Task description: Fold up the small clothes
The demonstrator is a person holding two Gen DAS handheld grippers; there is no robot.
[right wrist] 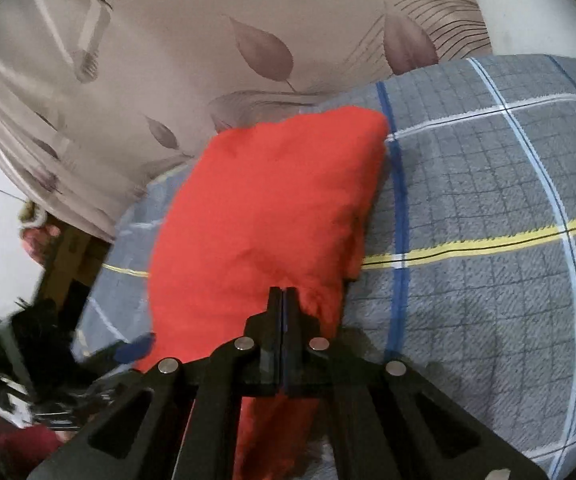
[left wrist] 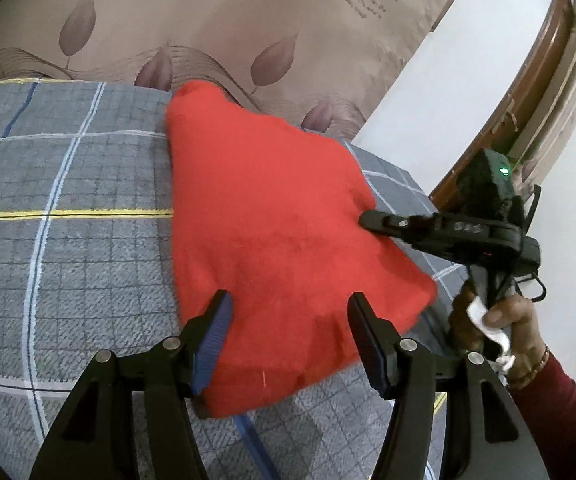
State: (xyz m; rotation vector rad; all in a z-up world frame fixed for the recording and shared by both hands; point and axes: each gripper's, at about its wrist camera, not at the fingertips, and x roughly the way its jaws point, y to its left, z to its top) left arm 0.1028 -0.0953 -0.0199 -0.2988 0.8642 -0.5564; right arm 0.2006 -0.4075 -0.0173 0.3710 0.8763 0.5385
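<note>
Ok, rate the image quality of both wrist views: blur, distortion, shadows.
Left wrist view: fisheye bends the plaid blanket lines and leaves dark corners; the red cloth is soft, with a slightly smeared right edge; the open left tongs are sharp. Right wrist view: the lower left edge is streaked with motion blur; the shut right tongs are crisp, casting a shadow on the blanket beside them.

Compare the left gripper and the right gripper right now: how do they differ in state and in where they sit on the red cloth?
The left gripper is open, jaws spread over the near end of the red cloth; the right gripper is shut. The left holds nothing; the right looks pinched on the cloth's side edge. Both are black and work the same cloth on the grey plaid blanket.
</note>
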